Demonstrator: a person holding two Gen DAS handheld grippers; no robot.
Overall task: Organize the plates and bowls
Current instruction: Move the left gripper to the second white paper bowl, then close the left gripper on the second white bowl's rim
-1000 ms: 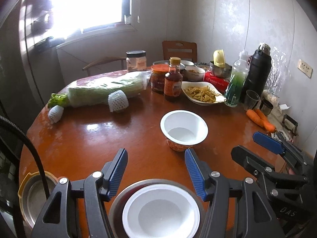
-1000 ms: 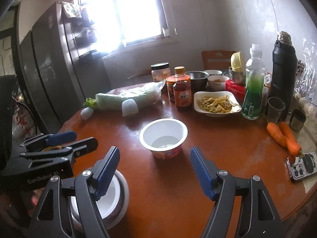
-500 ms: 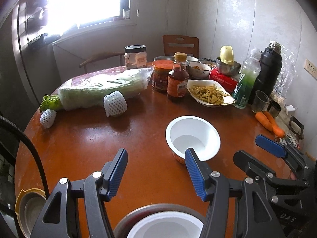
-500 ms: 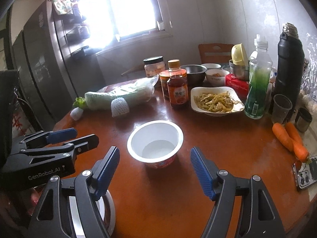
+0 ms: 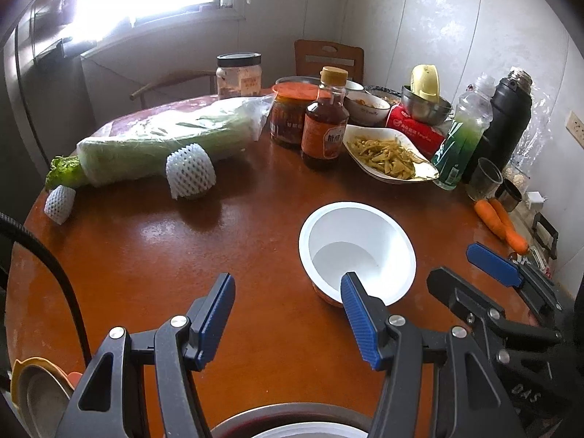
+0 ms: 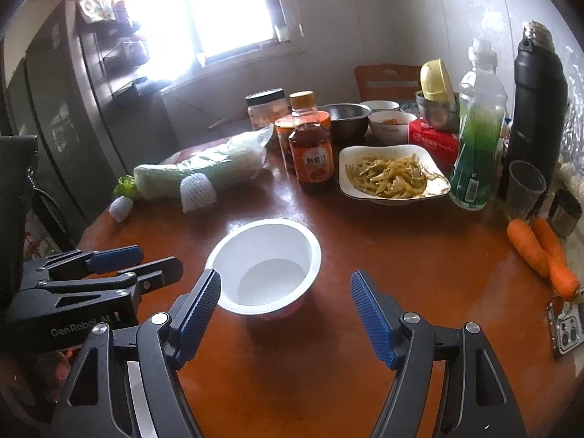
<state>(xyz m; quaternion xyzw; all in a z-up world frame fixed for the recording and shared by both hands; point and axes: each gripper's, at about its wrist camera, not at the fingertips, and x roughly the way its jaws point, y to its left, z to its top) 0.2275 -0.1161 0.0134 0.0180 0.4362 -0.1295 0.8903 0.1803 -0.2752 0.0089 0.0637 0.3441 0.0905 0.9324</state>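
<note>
An empty white paper bowl point(image 5: 357, 252) point(image 6: 262, 262) stands upright on the round brown table point(image 5: 146, 255). My left gripper point(image 5: 288, 314) is open just short of the bowl and to its left. Its right pad overlaps the near rim in the picture, and whether it touches I cannot tell. My right gripper point(image 6: 284, 317) is open too, with the bowl just beyond the gap between its blue pads. Each gripper shows in the other's view, the right gripper point(image 5: 474, 281) and the left gripper point(image 6: 135, 262), both empty. A metal plate point(image 5: 248, 419) holding a white bowl peeks in at the bottom edge.
At the back stand a wrapped cabbage point(image 5: 164, 142), jars, a sauce bottle point(image 6: 312, 149), a white dish of food point(image 6: 394, 175), a green bottle point(image 6: 478, 138) and a black flask point(image 6: 536, 109). Carrots point(image 6: 540, 252) and a phone point(image 6: 565, 328) lie at the right. A yellow-rimmed metal dish point(image 5: 33, 390) sits lower left.
Both grippers have moved forward and down toward the white bowl, which now looks larger and nearer. The metal plate with its bowl has slid almost out of the bottom of both views.
</note>
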